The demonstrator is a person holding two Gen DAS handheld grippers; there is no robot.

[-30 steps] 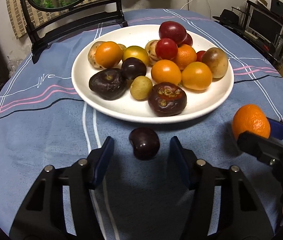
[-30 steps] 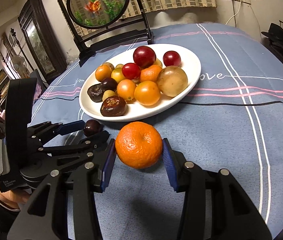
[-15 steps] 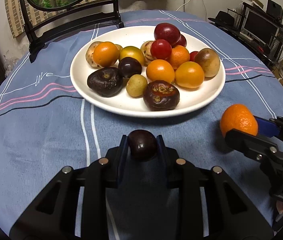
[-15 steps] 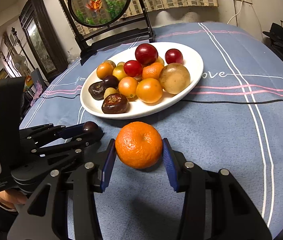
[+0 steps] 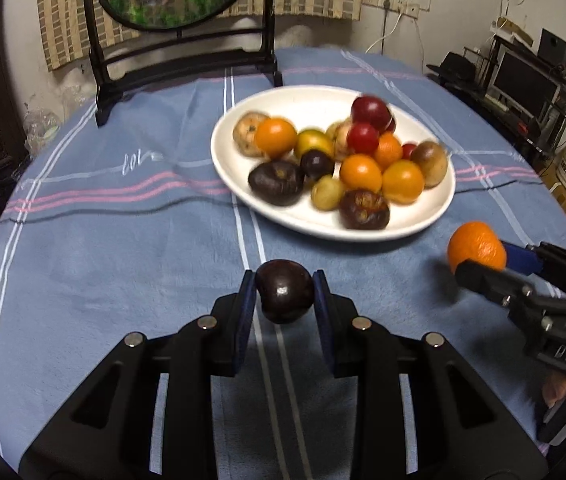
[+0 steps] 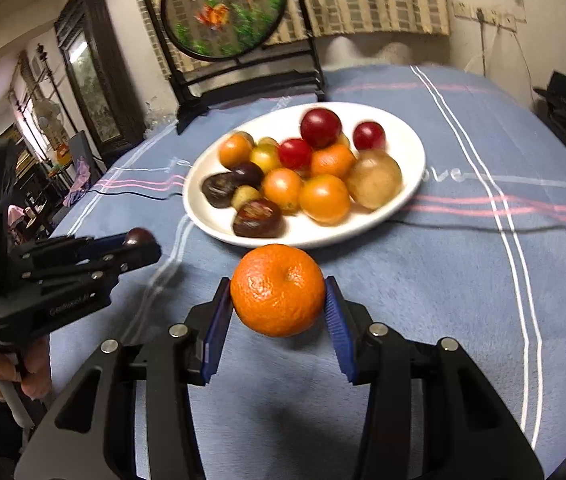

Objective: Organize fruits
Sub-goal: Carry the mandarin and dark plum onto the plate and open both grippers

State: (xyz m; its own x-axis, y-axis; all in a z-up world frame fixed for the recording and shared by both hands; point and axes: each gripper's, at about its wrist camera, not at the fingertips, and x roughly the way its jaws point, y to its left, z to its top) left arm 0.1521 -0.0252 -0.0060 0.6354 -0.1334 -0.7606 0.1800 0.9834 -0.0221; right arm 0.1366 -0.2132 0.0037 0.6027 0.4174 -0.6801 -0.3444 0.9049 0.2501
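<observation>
Jaws of the left gripper are clamped on a dark plum, blue pads pressing both its sides; the fruit appears clear of the blue tablecloth. Jaws of the right gripper are clamped on a tangerine in like manner. The white plate, already heaped with fruit, lies ahead of both grippers: forward and to the right of the left one, directly forward of the right one. In my judgement the right gripper is nearer the rim; the bare plate floor lies at the far side.
</observation>
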